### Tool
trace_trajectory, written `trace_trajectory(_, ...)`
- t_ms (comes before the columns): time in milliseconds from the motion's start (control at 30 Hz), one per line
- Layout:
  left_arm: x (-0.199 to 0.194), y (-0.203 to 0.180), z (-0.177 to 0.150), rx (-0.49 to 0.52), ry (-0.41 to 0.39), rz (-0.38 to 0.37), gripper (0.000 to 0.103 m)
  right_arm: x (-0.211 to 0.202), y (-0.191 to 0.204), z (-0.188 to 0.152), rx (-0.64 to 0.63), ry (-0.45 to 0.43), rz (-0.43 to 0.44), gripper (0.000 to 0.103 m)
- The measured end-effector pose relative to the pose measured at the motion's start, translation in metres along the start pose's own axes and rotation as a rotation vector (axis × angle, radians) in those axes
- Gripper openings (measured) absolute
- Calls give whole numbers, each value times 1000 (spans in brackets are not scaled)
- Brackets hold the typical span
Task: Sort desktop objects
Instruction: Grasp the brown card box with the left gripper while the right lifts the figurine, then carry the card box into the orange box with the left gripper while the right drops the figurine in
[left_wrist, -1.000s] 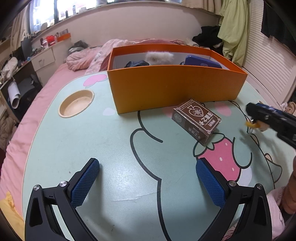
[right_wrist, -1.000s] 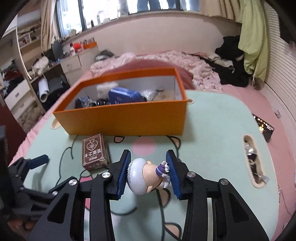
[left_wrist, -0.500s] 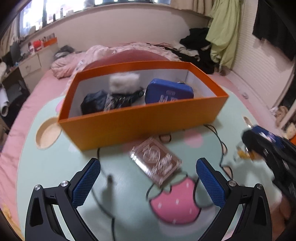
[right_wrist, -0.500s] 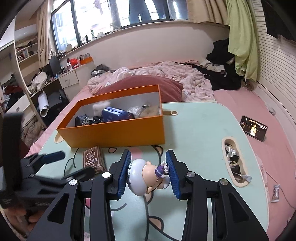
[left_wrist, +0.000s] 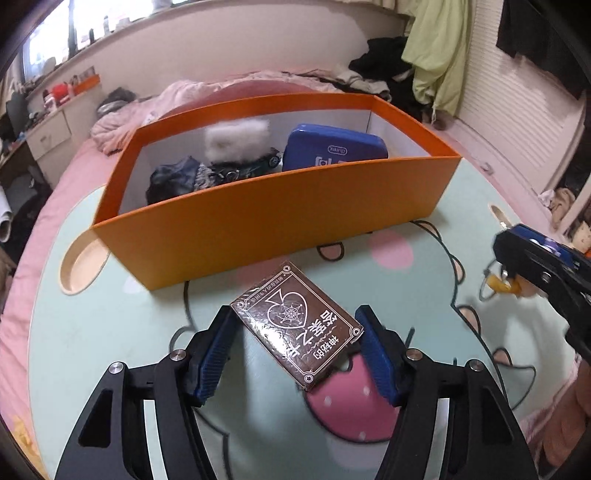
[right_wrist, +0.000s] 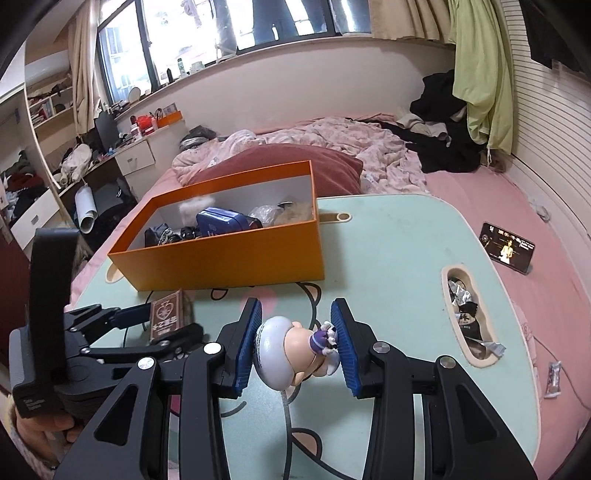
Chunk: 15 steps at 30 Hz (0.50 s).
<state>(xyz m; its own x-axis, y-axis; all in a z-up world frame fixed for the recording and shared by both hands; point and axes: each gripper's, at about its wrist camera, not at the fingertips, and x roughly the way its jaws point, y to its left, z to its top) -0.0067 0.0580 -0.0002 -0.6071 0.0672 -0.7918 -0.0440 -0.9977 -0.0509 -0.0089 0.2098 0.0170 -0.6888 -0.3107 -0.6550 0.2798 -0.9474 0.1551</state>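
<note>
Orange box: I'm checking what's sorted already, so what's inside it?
Inside the orange box: a blue tin, white fluff, dark bundled items. The front wall hides the floor.

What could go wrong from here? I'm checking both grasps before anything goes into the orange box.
1. The brown rectangular card box sits skewed between the left gripper pads, caught near its corners; it may twist or slip out when lifted.
2. The round white-capped toy figurine in the right gripper is smooth and curved, so it could squirt free.
3. The orange cardboard box has a tall near wall; a low carry could bump it.
</note>
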Motion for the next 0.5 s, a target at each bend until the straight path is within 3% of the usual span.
trace_trajectory(300, -59, 19, -8, 5, -159, -68, 66, 0, 13, -1, -37, 4, 19, 41)
trace_trajectory(500, -74, 34, 29, -17, -216, -73, 66, -3, 16, 22, -36, -15, 76, 41)
